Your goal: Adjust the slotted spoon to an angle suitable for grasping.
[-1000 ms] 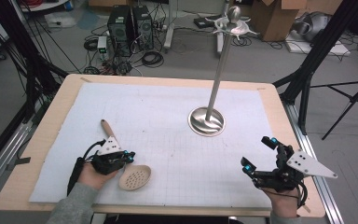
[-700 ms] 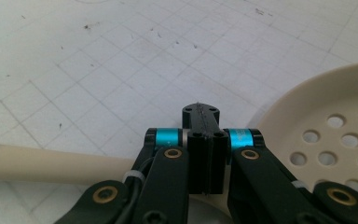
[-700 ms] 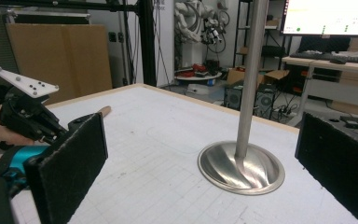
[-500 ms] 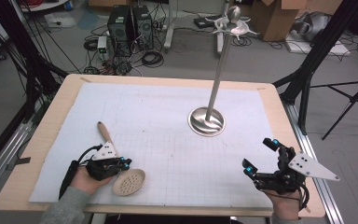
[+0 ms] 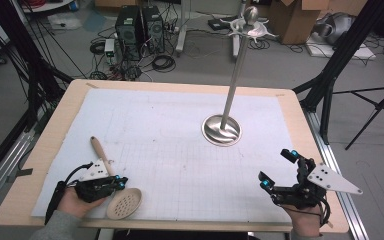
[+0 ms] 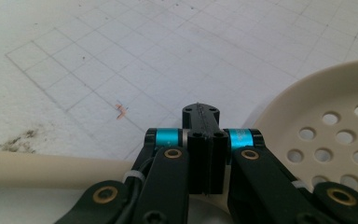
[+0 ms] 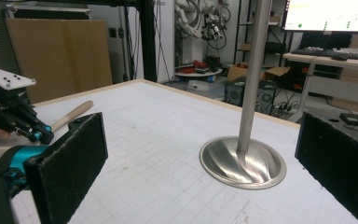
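The left gripper [image 5: 114, 183] is clamped shut across the beige perforated wooden skimmer spoon [image 5: 122, 202], well left of the steel stand's round base [image 5: 222, 130]; the right gripper [image 5: 279, 169] gapes wide, holding nothing.

Matt cream plastic skimmer [image 5: 123, 203], brushed-metal stand [image 5: 222, 130]

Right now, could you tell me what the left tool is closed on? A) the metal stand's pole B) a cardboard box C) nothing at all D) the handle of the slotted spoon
D: the left tool is clamped across the handle of the slotted spoon, between its wooden end and its perforated bowl, far from the metal stand.
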A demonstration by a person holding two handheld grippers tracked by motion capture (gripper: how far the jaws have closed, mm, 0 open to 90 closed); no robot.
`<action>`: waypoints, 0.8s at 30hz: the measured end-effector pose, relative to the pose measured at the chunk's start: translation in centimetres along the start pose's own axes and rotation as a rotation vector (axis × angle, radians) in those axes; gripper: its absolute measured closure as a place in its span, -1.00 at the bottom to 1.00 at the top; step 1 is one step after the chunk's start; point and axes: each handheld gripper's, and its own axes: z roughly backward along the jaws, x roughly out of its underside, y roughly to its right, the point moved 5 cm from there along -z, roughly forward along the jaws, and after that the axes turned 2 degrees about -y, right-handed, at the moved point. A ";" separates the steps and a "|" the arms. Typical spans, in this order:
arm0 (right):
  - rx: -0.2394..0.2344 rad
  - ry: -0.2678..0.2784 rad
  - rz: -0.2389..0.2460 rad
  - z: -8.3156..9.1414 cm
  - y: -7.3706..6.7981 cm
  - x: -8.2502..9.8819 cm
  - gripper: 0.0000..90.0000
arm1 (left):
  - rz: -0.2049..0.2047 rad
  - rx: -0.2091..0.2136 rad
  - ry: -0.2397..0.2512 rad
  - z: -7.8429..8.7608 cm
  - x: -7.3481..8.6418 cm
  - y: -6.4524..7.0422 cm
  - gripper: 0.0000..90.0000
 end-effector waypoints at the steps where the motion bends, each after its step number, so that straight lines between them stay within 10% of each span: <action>1: 0.001 0.000 0.002 -0.1 0.0 0.0 -0.98 | -0.006 -0.008 0.001 0.0 0.0 0.0 0.99; 14: -0.012 -0.013 -0.001 -0.7 0.0 0.2 -0.98 | 0.102 -0.157 0.130 4.7 1.2 -4.0 0.99; 24: -0.024 -0.016 0.000 -1.0 0.0 0.2 -0.98 | 0.128 -0.203 0.041 3.5 1.5 -5.8 0.99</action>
